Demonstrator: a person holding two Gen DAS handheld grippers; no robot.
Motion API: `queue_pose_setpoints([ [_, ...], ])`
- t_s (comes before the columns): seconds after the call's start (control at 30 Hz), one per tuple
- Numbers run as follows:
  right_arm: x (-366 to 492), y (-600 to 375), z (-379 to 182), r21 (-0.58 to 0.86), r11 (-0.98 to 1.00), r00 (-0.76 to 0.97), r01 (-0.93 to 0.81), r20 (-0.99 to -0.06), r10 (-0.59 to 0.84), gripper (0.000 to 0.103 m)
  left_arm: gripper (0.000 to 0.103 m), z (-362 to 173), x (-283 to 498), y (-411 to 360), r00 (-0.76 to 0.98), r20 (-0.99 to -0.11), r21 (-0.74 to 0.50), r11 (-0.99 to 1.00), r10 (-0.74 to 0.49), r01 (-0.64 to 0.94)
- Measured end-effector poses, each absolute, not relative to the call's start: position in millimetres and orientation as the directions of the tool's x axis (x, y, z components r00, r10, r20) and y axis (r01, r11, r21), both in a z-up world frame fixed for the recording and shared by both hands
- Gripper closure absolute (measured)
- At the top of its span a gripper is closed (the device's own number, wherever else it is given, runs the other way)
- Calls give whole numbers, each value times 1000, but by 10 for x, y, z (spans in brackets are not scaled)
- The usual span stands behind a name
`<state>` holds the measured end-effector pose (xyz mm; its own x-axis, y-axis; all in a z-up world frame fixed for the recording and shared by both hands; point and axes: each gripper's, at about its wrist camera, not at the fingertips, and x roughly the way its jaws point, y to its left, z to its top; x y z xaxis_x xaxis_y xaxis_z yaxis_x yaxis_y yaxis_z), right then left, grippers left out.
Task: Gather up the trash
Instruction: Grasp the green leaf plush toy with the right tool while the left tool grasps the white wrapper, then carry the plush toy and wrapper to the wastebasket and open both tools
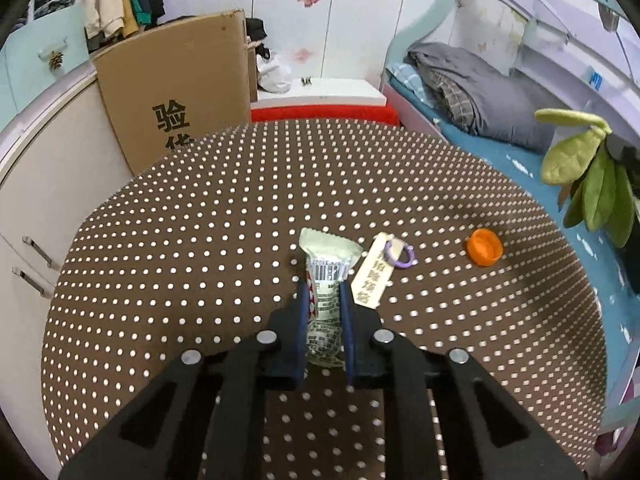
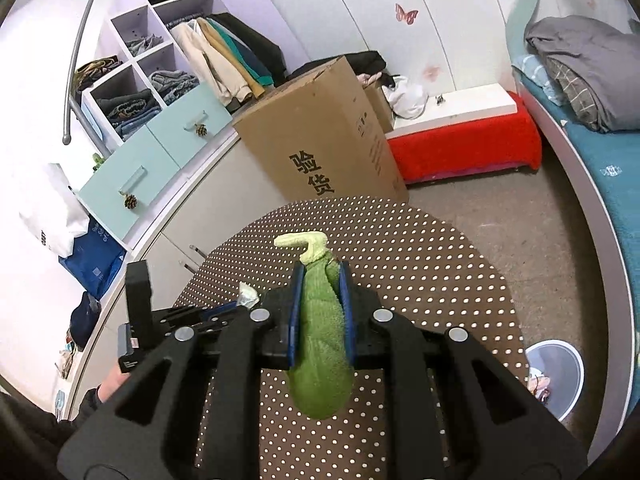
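The left gripper (image 1: 325, 292) pinches a pale green, crinkled snack wrapper (image 1: 327, 280) lying on the brown, white-dotted tabletop (image 1: 200, 240), just beside a wooden tag (image 1: 370, 278). The right gripper (image 2: 319, 280) clamps a green plush leaf (image 2: 320, 344). Next, likely lift the wrapper toward the pale blue bin (image 2: 560, 376).

Ahead of my left gripper, past the dotted counter (image 1: 200, 208), I see a tall cardboard box (image 1: 176, 88) and a red bench (image 1: 324, 114). To its right lies a bed (image 1: 512, 160) with a grey blanket (image 1: 480, 92). Upper left of my right gripper are wardrobe shelves (image 2: 136, 64) and hanging clothes (image 2: 224, 56).
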<state>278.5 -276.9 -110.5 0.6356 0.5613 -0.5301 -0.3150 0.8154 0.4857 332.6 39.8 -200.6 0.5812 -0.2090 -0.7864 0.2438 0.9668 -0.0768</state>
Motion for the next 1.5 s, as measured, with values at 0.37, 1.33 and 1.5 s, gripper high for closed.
queue_pose_setpoints([
  [0.37, 2528, -3193, -832, 485, 817, 711, -312, -450, 540, 86, 89, -1330, 3064, 108, 664, -695, -102, 952, -276, 288],
  [1.33, 1661, -5526, -1058, 523, 840, 888, 141, -442, 126, 86, 89, -871, 2913, -2518, 531, -643, -120, 757, -552, 642],
  [1.5, 1737, -5697, -1397, 533, 820, 856, 208, -505, 111, 86, 89, -1135, 3010, -2885, 463, -694, -155, 742, -551, 652],
])
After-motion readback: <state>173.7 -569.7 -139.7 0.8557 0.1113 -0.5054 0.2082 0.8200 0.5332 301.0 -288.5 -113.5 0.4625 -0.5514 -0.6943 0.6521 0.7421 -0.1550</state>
